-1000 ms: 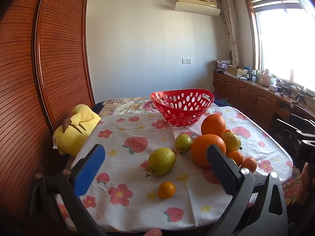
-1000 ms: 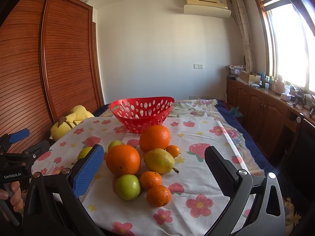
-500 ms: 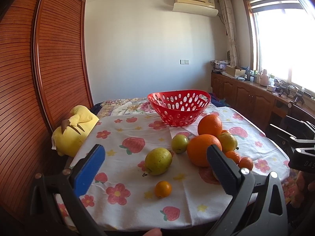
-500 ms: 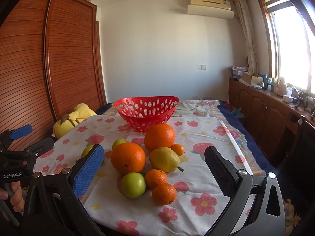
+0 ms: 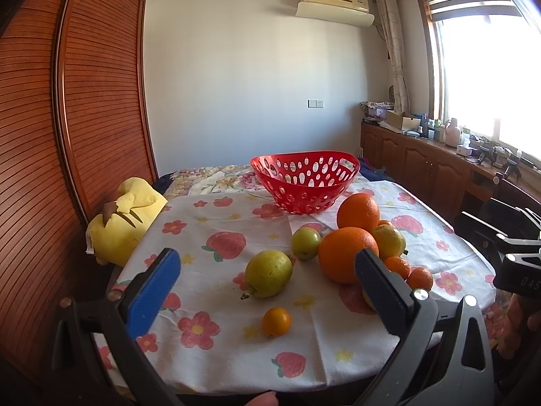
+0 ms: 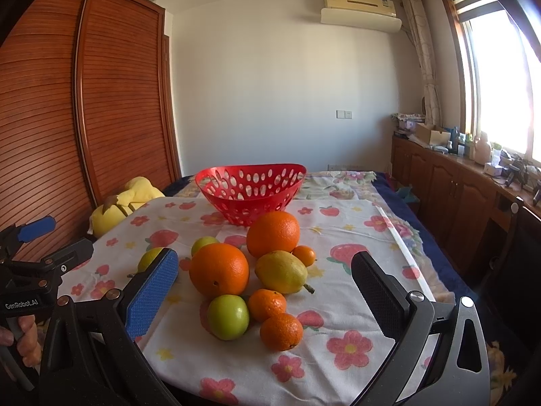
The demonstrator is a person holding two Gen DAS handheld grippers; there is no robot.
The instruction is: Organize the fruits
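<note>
Both tongs spread wide | left tongs (image 5: 267, 291) empty | right tongs (image 6: 267, 291) empty, above fruit

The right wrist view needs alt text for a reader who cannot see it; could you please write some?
A cluster of fruit lies on a flower-print tablecloth, framed by the open, empty jaws of the right gripper. An empty red basket stands behind the fruit, and the left gripper, held in a hand, shows at the left edge.

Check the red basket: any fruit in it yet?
Empty as far as visible. Light shows through the red basket's wall holes, nothing rises above its rim, and the fruit all sits on the tablecloth. The bottom is partly hidden.
</note>
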